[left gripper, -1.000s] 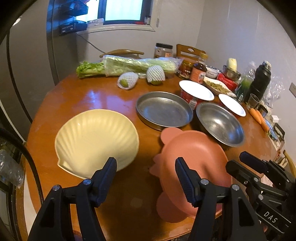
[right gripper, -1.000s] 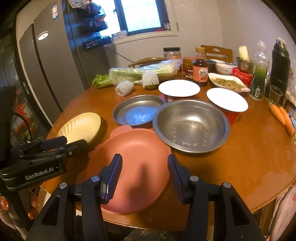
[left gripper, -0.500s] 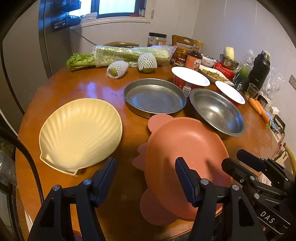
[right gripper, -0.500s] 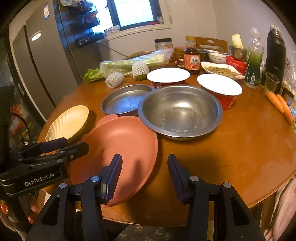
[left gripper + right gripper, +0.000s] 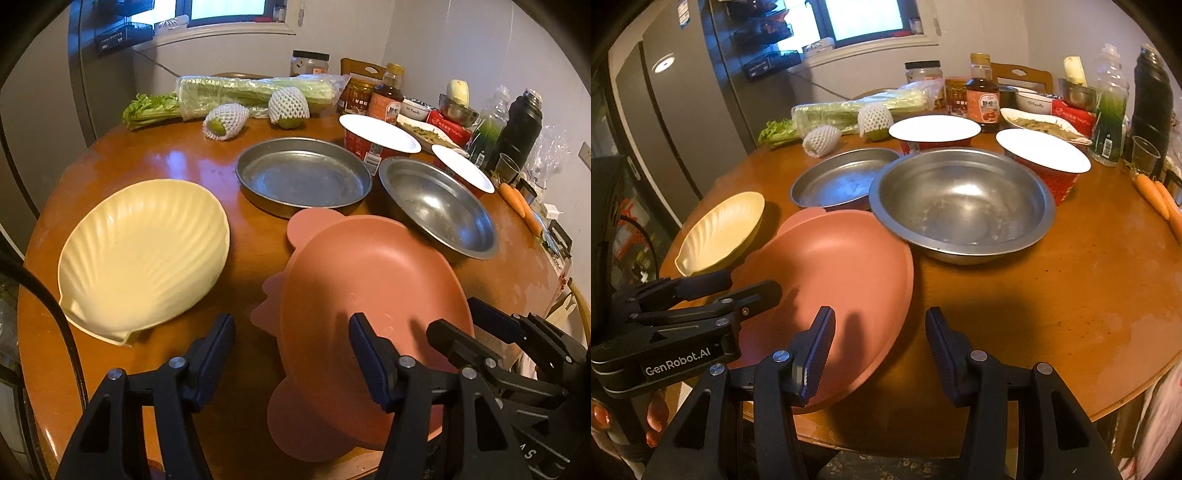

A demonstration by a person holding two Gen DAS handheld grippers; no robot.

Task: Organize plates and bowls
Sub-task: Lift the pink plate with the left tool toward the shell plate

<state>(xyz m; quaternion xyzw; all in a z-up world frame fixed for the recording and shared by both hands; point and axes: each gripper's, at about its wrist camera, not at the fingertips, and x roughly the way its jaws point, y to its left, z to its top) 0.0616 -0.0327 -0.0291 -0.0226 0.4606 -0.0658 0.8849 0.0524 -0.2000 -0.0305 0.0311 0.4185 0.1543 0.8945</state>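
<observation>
Tongs first: my left tongs (image 5: 291, 354) are narrowing on nothing, my right tongs (image 5: 881, 345) spread and straddling the pink plate's (image 5: 827, 273) near rim, likely for lifting. Beyond them sit the shell plate (image 5: 142, 254), steel pan (image 5: 303, 177) and steel bowl (image 5: 960, 201), unstacked on the tabletop (image 5: 1052, 295).

The room is dim and looks warm and yellowish. The brightest spot is the window (image 5: 221, 9) at the top of each frame, washed out to white. Soft glare shines on the wooden table (image 5: 177, 155) and inside the steel bowl (image 5: 960, 206). Dark shadows lie on the pink plate (image 5: 846, 266) at the bottom middle. The round lens bends straight lines near the edges, and the corners are black. The lower right corner of the right wrist view is blurry.
</observation>
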